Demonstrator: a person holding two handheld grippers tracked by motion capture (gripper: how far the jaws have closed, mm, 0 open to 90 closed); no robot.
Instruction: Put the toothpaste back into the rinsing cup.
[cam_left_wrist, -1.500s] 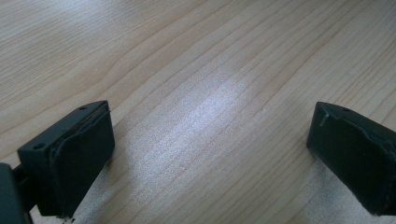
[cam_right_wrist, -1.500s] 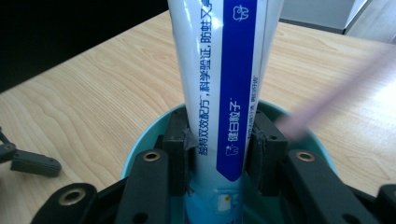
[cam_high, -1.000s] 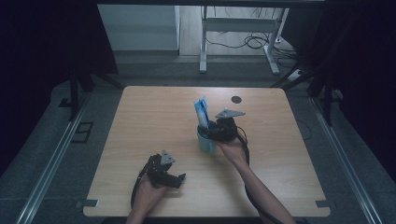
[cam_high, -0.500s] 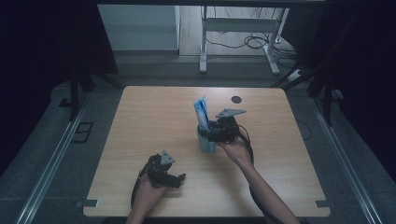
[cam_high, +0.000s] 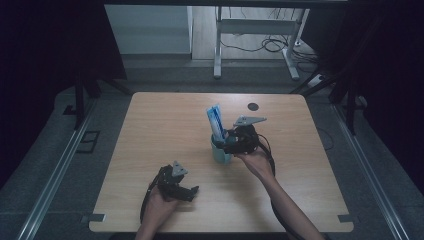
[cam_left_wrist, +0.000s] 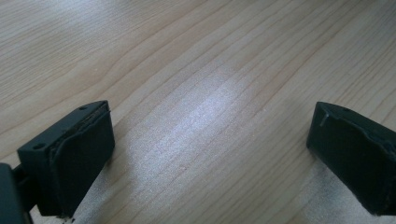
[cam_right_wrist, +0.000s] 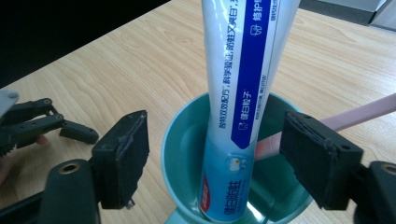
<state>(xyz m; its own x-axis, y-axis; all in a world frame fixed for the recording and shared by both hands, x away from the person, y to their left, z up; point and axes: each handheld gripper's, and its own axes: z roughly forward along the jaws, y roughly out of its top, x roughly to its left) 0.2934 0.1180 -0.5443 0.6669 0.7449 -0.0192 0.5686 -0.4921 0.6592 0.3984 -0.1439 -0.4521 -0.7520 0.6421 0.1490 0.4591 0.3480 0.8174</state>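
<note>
Comparing this moment with the high views taken a second and half a second earlier, very little is differing: the right claw (cam_high: 231, 141) is remaining at the teal cup (cam_high: 220, 151) near the middle of the bench (cam_high: 150, 130), and the left claw (cam_high: 187, 192) is remaining low near the front edge, well apart from the cup; the toothpaste tube (cam_high: 216, 120) is standing in the cup in all three pictures, leaning slightly toward the far left.

In the right gripper view the right claw (cam_right_wrist: 217, 158) is standing wide, its jaws flanking the cup (cam_right_wrist: 187, 135) with clear gaps on both sides of the tube (cam_right_wrist: 243, 93); neither pad is touching the tube; the tube is resting cap-down against the inner wall, and a pink toothbrush (cam_right_wrist: 345, 116) is lying across the rim at the right, its head dipping into the cup just behind the tube; the left claw (cam_right_wrist: 70, 130) is appearing farther off at the left of that view.

In the left gripper view the left claw (cam_left_wrist: 210, 149) is also standing wide, with nothing but bare wood between its jaws.

Judgement: the tube is appearing to be delivered and released, since it is standing unsupported with the jaws parted around it; the placement is looking complete or nearly so; the remaining concern is withdrawing the right claw upward without brushing the tube or the toothbrush handle, either of which could tip.
</note>
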